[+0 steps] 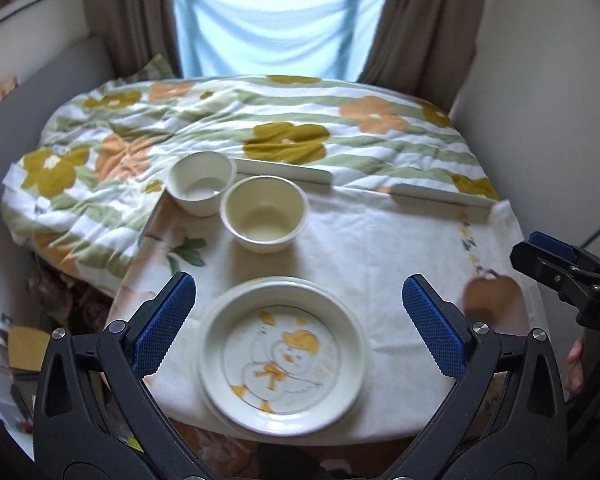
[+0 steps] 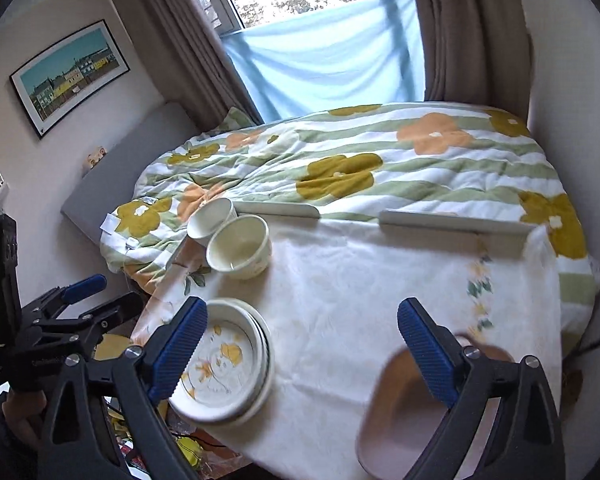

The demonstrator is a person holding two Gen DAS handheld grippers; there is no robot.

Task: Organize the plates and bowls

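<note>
Left hand-held gripper (image 1: pixel 298 326): blue pads spread wide, nothing between them, poised above the tabletop (image 1: pixel 380 248). Right hand-held gripper (image 2: pixel 300 354): jaws likewise wide apart, nothing gripped.

Near edge of tabletop, left side: stack of plates (image 1: pixel 284 356), top one cream with a duck print, at least one more rim showing beneath it. Stack sits right at the table's edge on the white cloth.

Near right corner: a brown, apple-shaped dish (image 2: pixel 404 412), blurred, partly behind the right gripper's finger.

Further back, left of centre: two cream bowls, both upright and empty. The nearer bowl (image 1: pixel 265 213) stands on the cloth; the farther bowl (image 1: pixel 202 181) sits just behind it to the left, the two touching or nearly so, cannot tell which.

Behind the bowls: two pale flat bars (image 1: pixel 284 170) along the tabletop's back edge.

Beyond: bed with a flowered quilt (image 1: pixel 228 120), then brown curtains (image 1: pixel 128 20) and a window hung with a light-blue sheet (image 1: pixel 276 28). Framed picture (image 2: pixel 70 76) on the left wall.
</note>
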